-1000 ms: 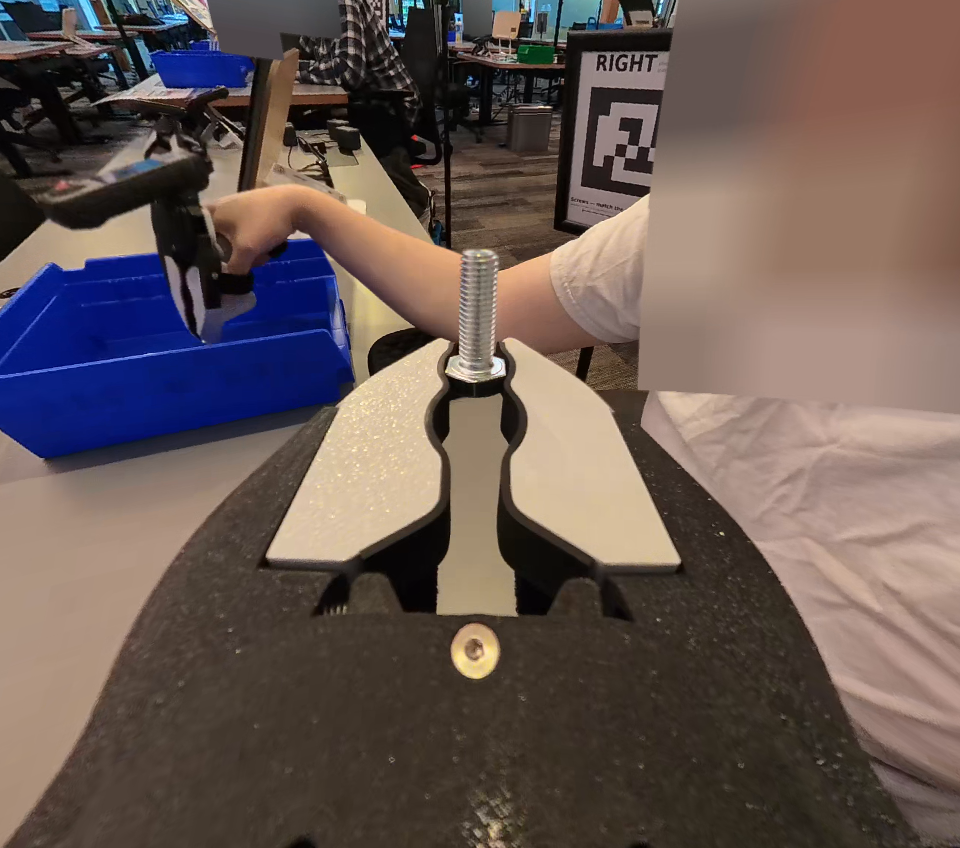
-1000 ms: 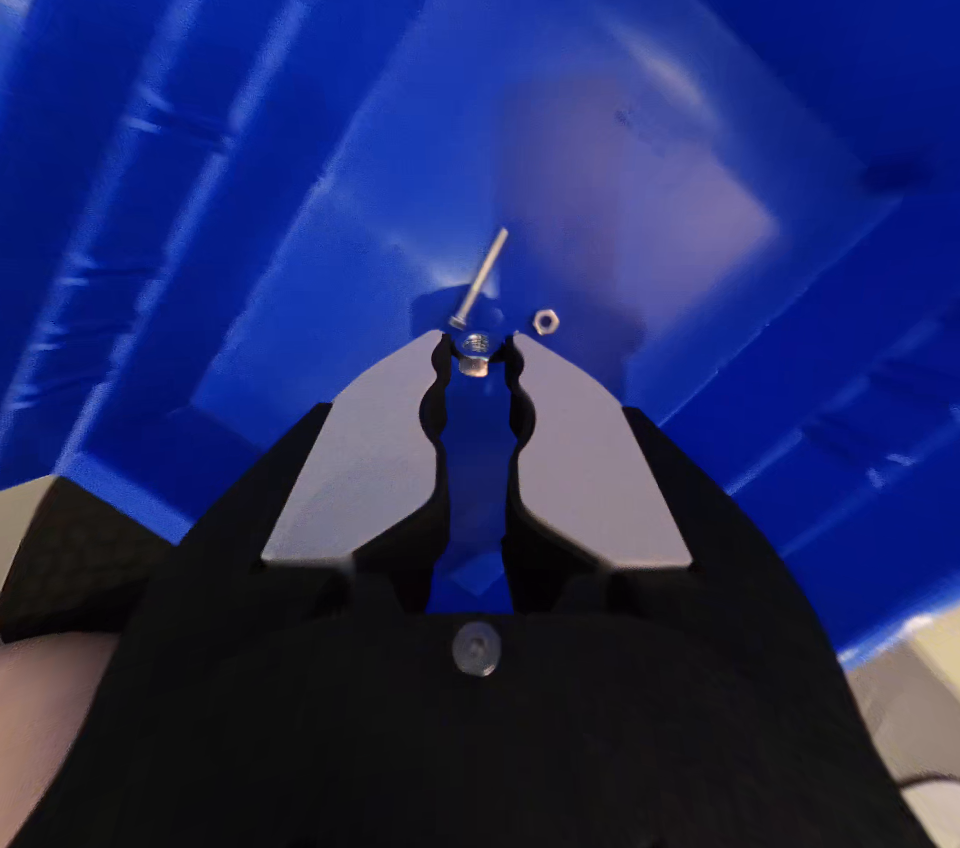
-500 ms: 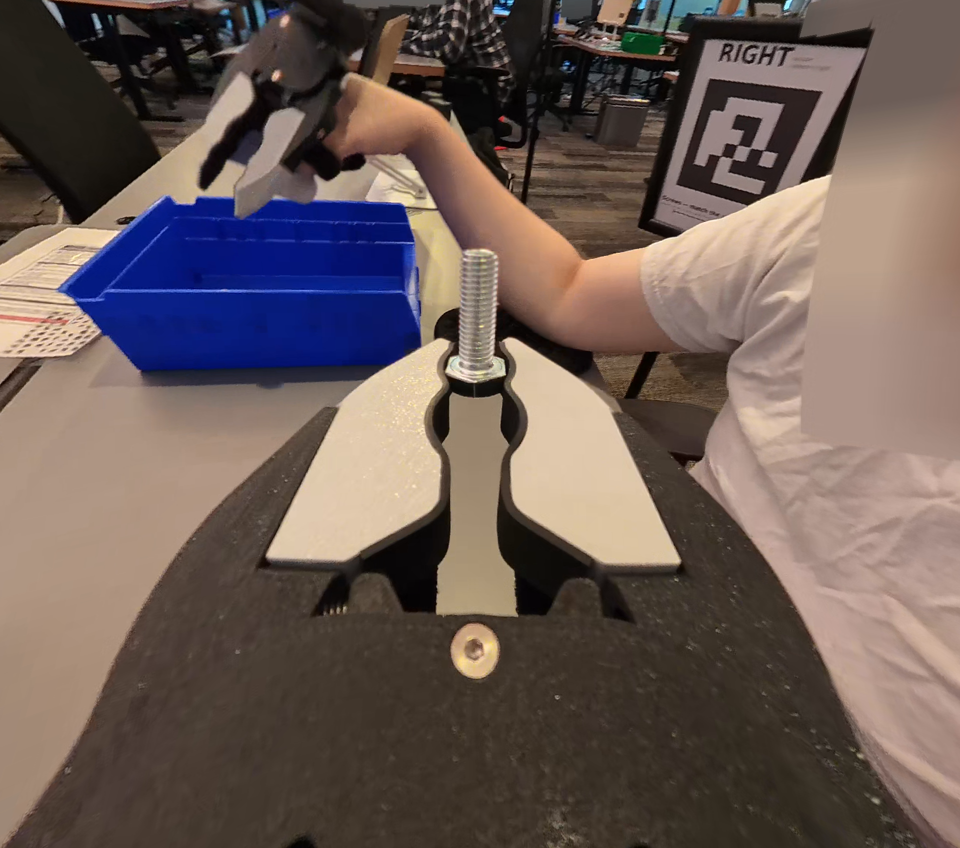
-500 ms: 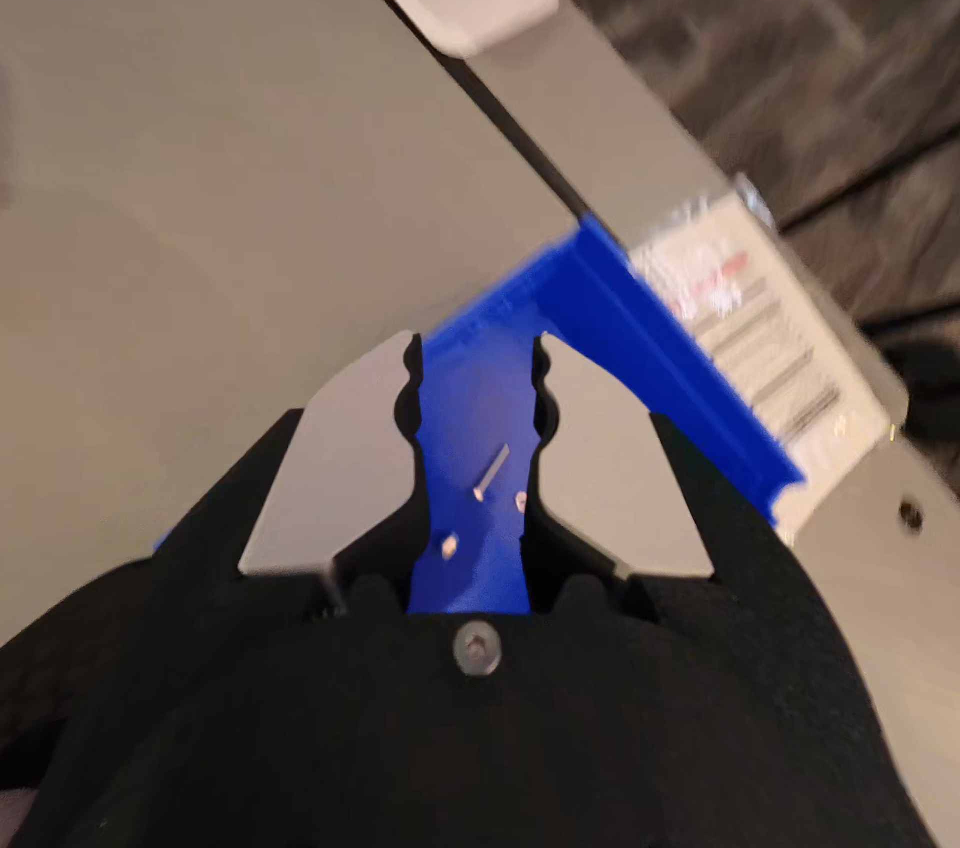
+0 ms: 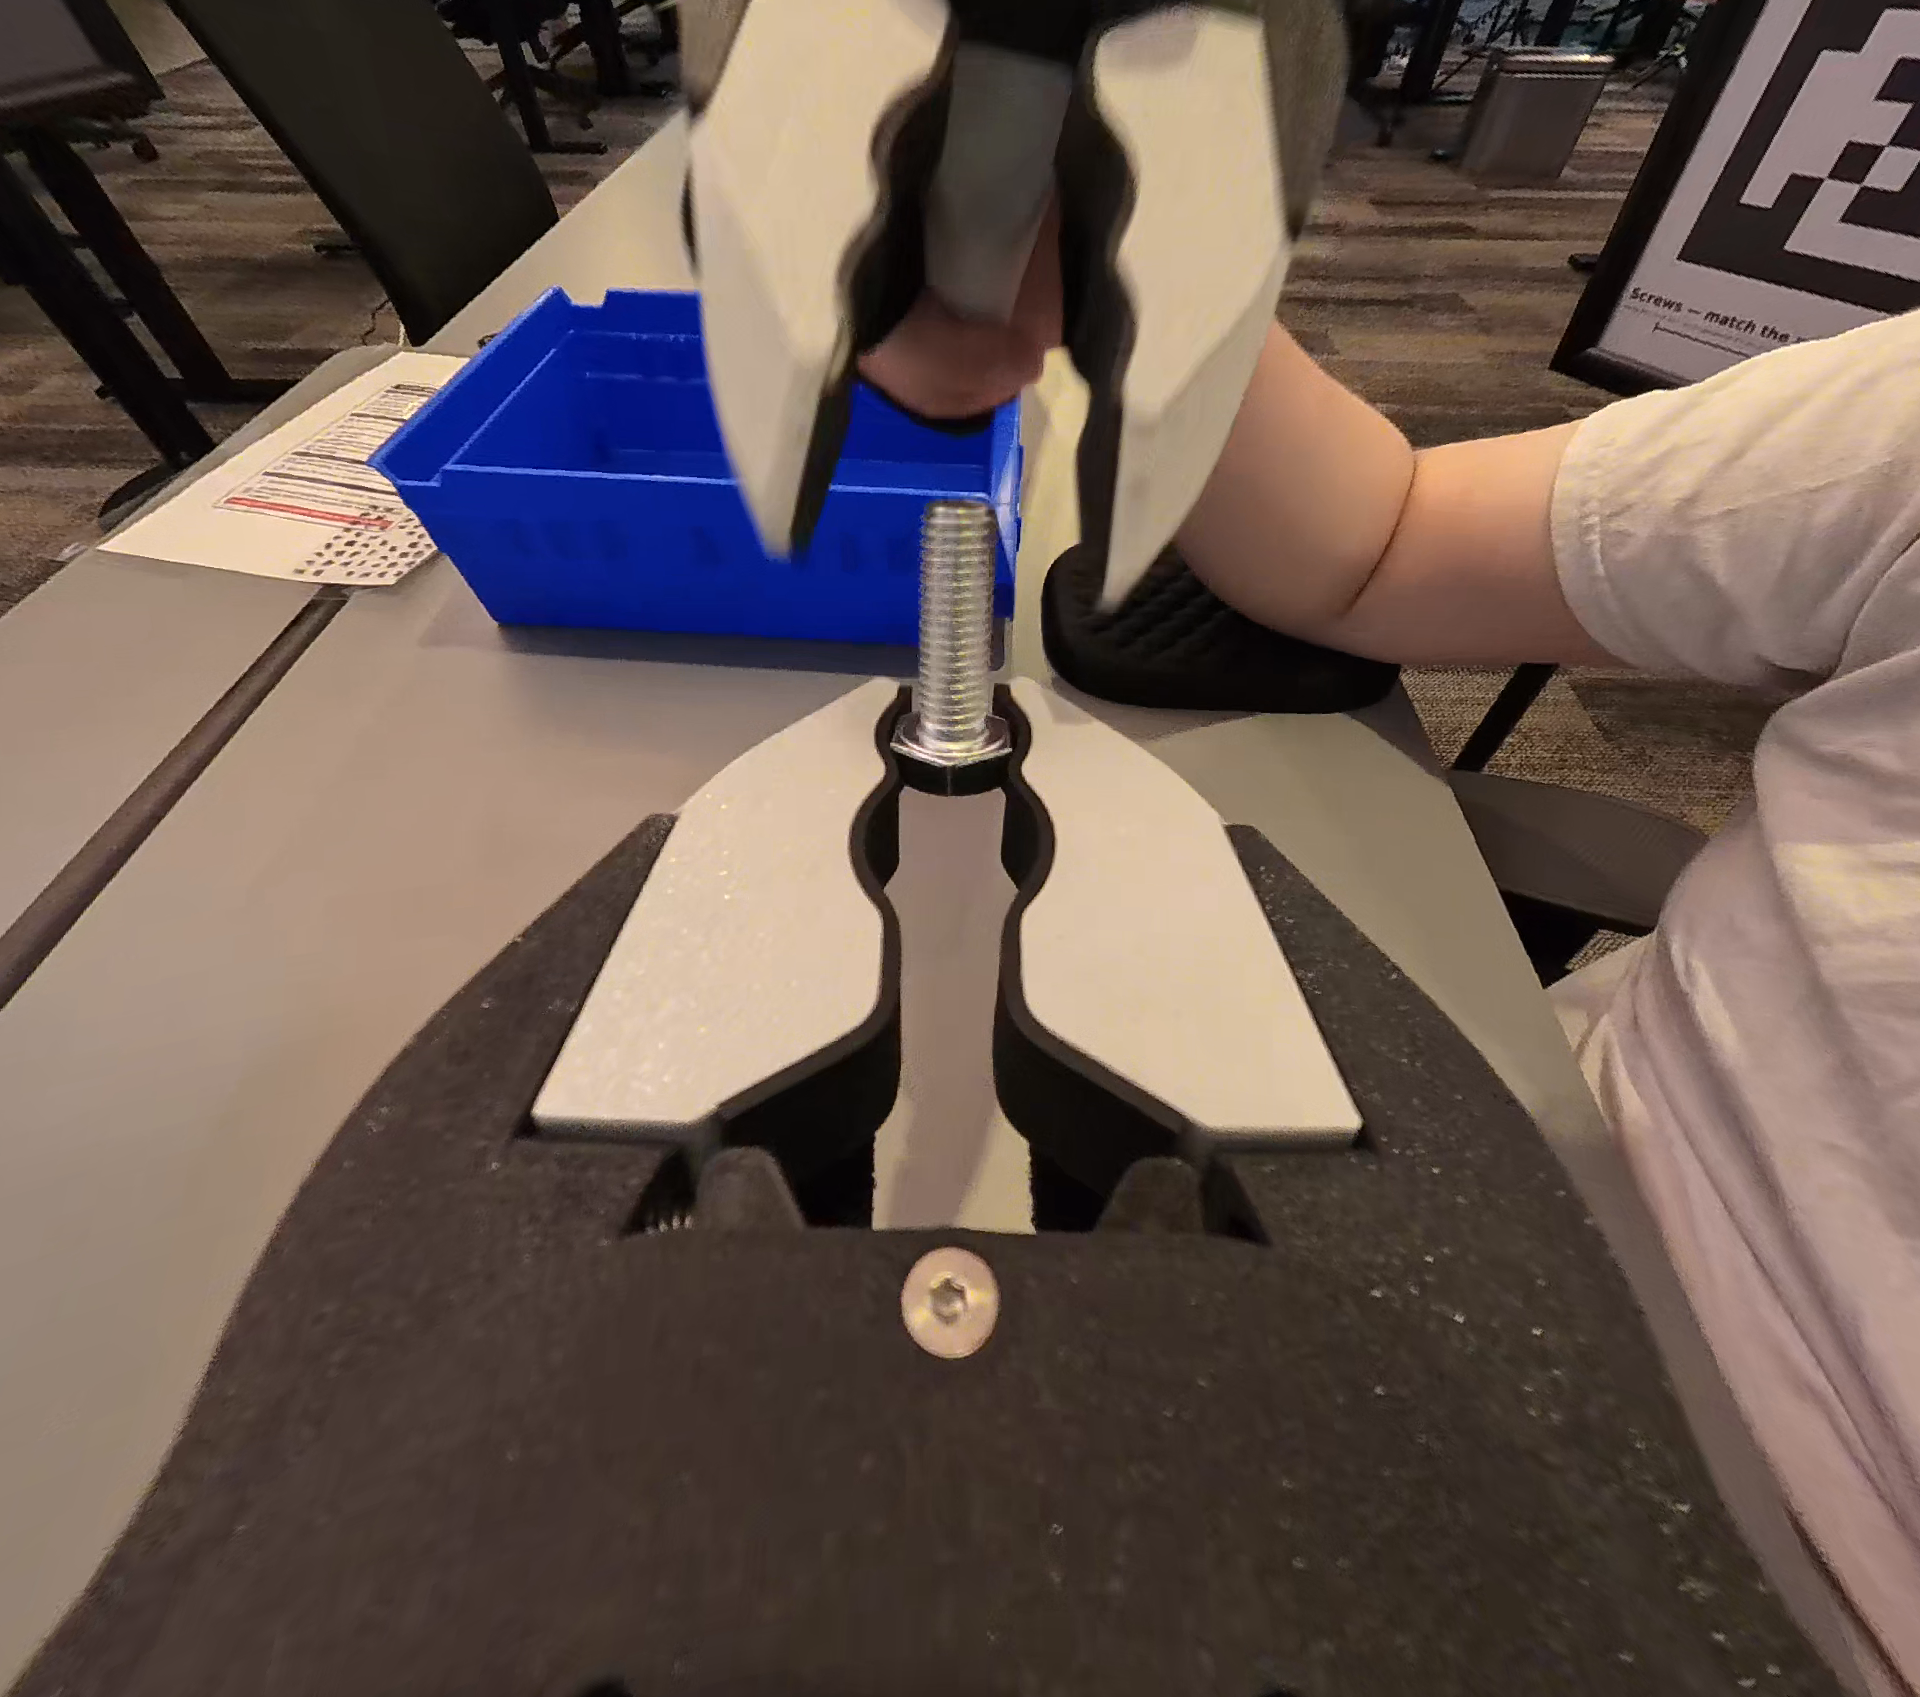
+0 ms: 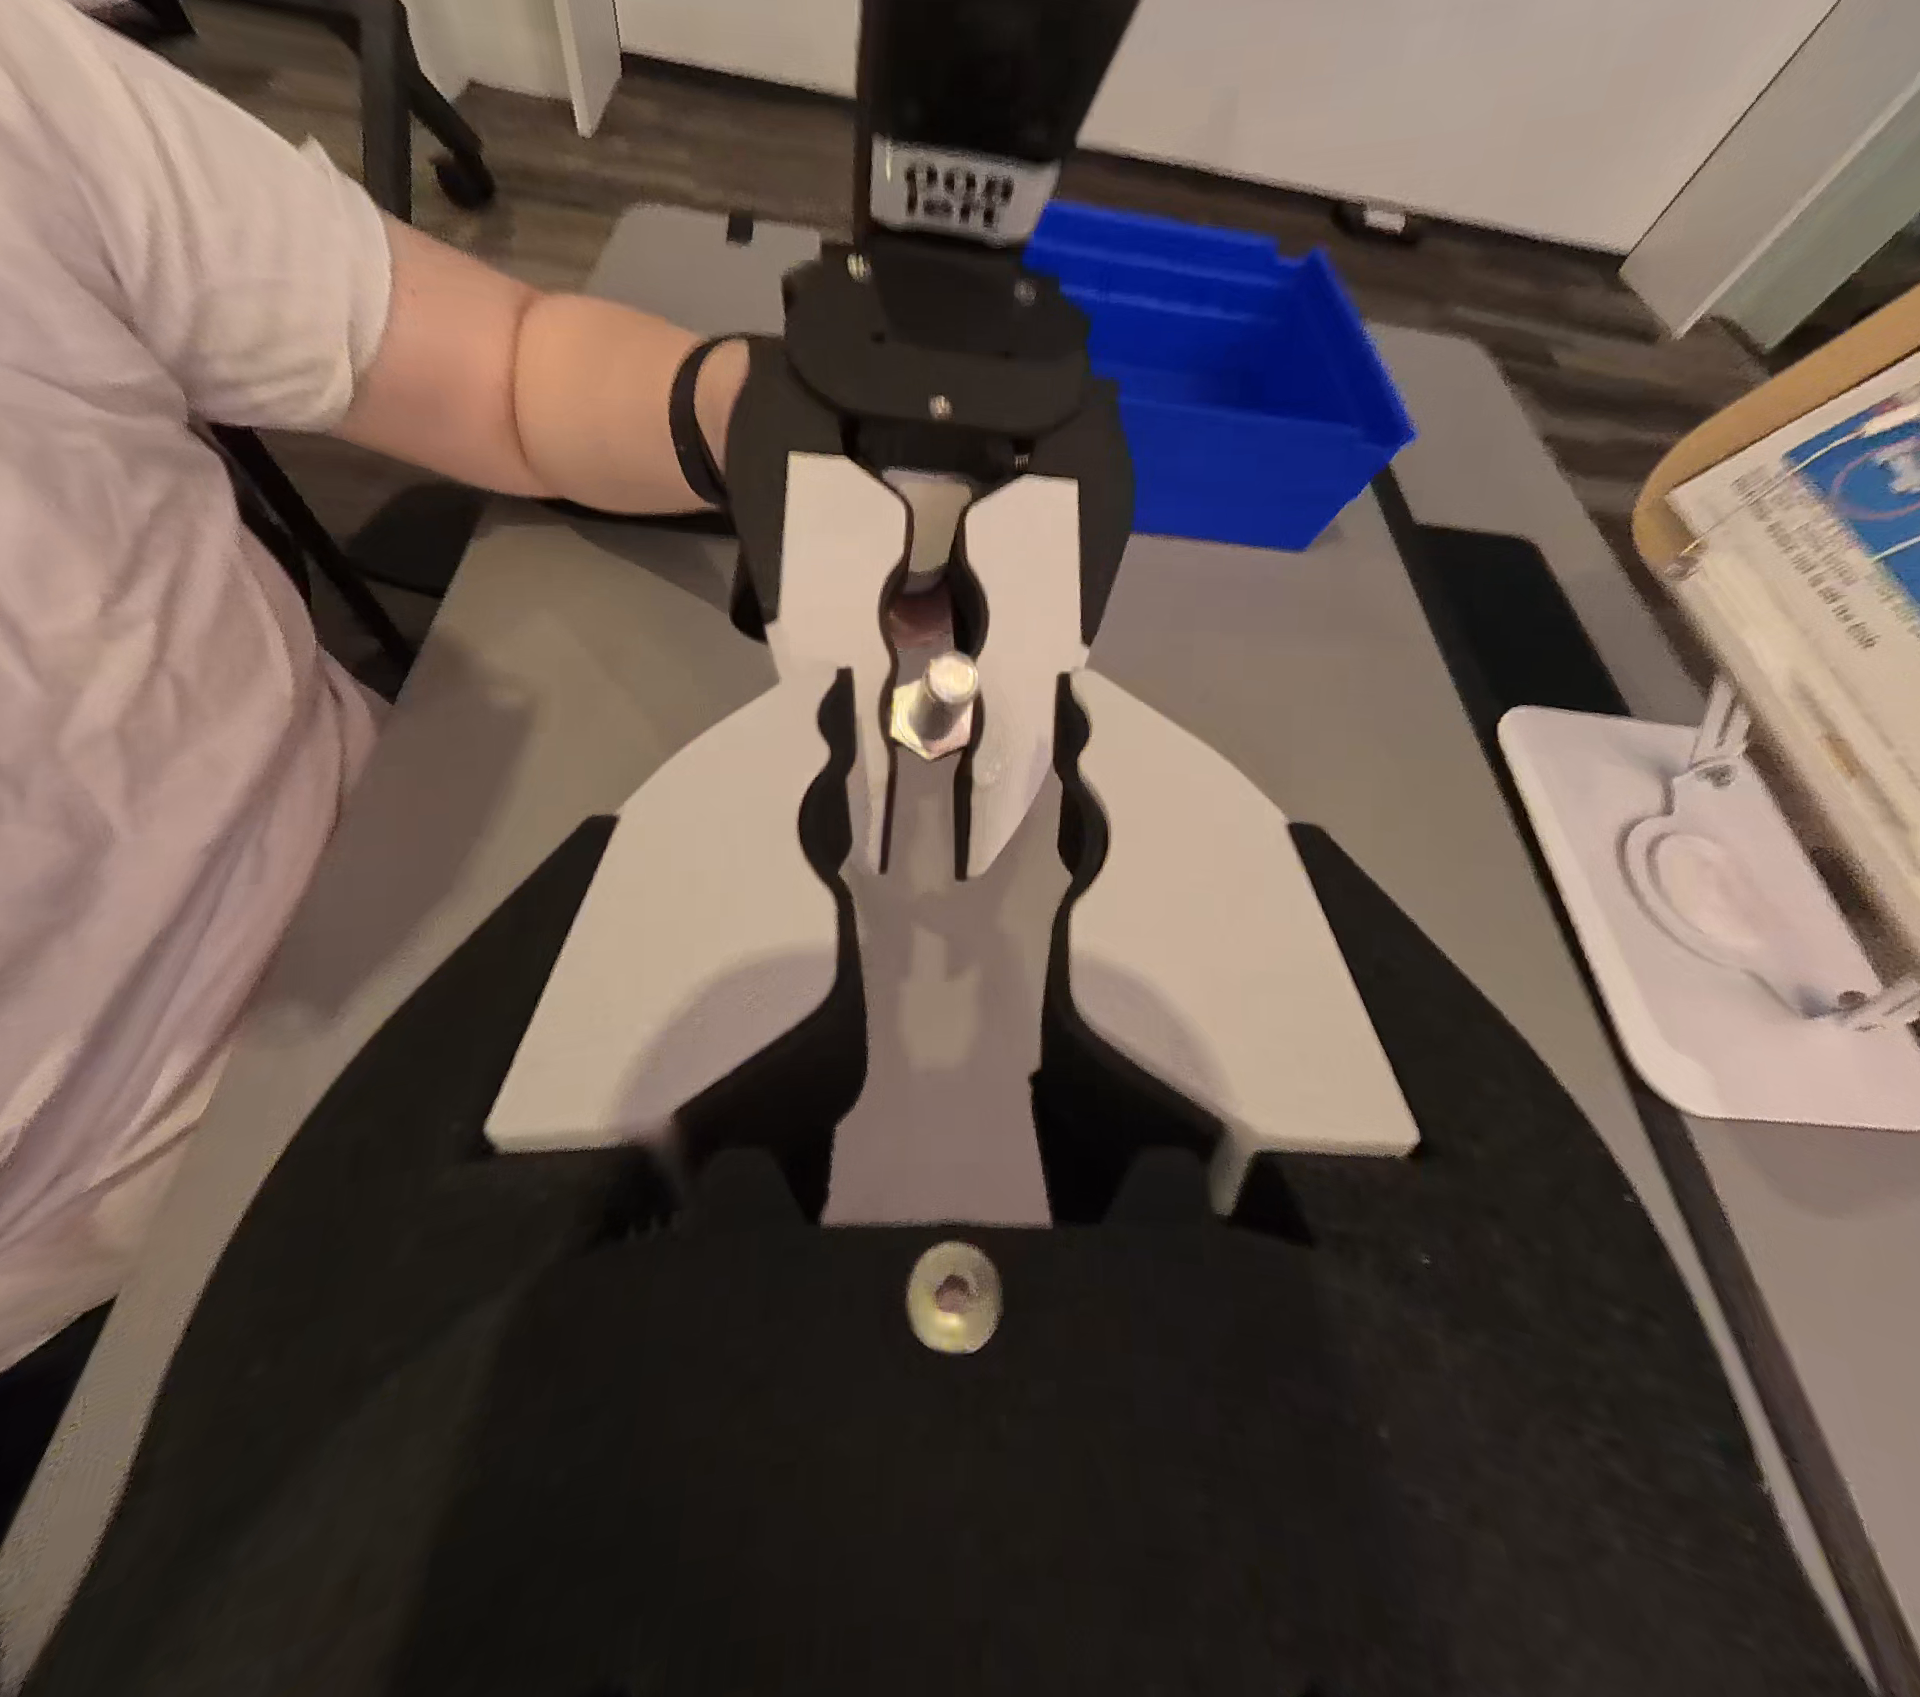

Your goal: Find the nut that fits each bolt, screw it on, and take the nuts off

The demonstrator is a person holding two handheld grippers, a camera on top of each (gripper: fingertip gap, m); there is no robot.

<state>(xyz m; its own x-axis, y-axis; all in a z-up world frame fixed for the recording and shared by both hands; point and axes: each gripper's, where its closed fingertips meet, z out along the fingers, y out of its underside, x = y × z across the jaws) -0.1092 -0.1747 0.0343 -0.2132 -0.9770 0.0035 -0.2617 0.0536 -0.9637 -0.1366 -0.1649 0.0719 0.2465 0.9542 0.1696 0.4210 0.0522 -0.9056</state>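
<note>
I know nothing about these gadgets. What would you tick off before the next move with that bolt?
1. Bolt clamped by its head in the left gripper: ok.
2. Bolt upright, thread pointing up: ok.
3. Thread bare, ready for a nut: ok.
4. Right gripper lined up over the bolt: ok.
5. Right gripper carrying a nut: not ok, it is open and empty.
6. Nuts in the blue bin: cannot tell, its floor is hidden.

Left tool (image 5: 951, 728), right tool (image 6: 951, 774) — black textured bodies, pale grey wavy-edged fingers; person (image 5: 1766, 816) — white T-shirt.
</note>
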